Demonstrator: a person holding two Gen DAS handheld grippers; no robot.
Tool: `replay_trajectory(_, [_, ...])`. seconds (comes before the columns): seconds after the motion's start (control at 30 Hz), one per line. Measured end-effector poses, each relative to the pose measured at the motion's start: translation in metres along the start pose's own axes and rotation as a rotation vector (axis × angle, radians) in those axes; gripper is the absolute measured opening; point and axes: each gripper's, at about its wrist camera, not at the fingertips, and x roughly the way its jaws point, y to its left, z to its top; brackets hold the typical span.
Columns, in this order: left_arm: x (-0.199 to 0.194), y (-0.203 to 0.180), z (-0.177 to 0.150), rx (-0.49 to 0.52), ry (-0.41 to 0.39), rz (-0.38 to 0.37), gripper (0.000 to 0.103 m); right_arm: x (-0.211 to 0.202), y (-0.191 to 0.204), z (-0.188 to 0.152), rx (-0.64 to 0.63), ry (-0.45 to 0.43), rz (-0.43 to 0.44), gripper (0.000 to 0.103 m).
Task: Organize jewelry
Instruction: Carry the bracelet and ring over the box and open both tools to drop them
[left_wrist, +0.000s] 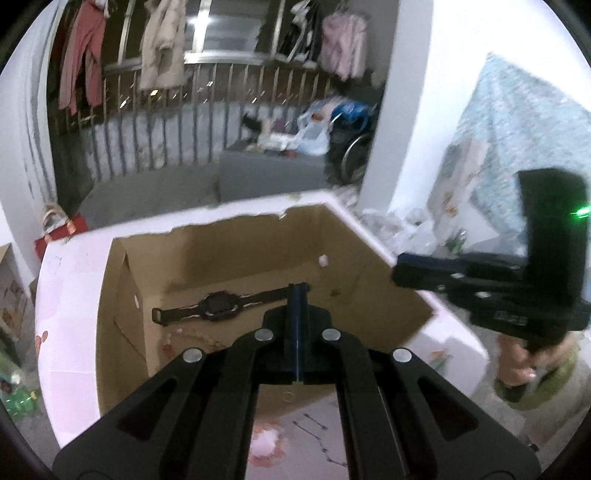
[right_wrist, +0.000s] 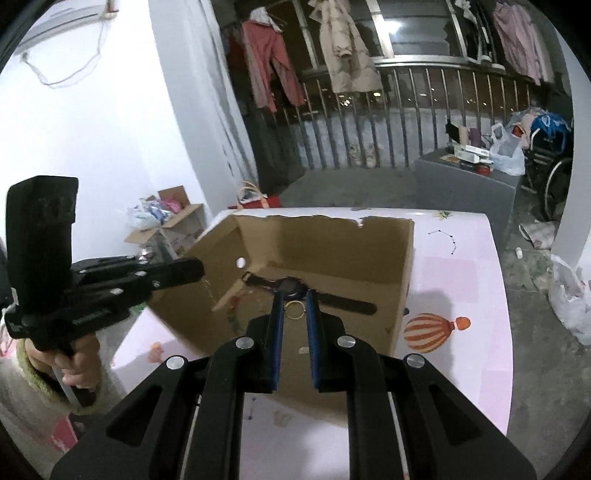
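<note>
Nearest to you, your left gripper has its blue pads pressed fully together, and its own camera shows nothing caught between them. In the right wrist view, however, a thin pale chain seems to hang from its tip beside the box wall; it is too fine and blurred to be sure that it is pinched. Your right gripper stands with a narrow gap between its blue fingers, and no object sits in this gap, so it holds nothing. Both tools point downward into the open cardboard box, probably because this box is the place where the jewelry is collected. On the floor of the box lies a black wristwatch, flat with the strap stretched out, and just in front of your right gripper's tips a small gold ring rests on the cardboard, seen through the gap but not touched. Some pale beads lie near the watch, though they are unclear. The box stands on a pink tablecloth printed with a striped balloon. Farther away you see a metal railing and clothes hanging above it, which have no part in the task.
</note>
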Motion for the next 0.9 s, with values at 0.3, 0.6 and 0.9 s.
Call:
replay_trajectory(0.3, [0.083, 0.015, 0.005, -0.019, 0.191, 0.147, 0.000, 0.047, -0.013, 0.006, -0.006, 0.083, -0.088, 0.013])
replay_trajectory(0.6, [0.092, 0.015, 0.001, -0.030, 0.227, 0.192, 0.020, 0.056, -0.021, 0.001, 0.001, 0.107, -0.123, 0.032])
replay_trajectory(0.9, [0.091, 0.012, 0.004, -0.030, 0.228, 0.218, 0.031, 0.048, -0.022, 0.001, 0.014, 0.088, -0.119, 0.039])
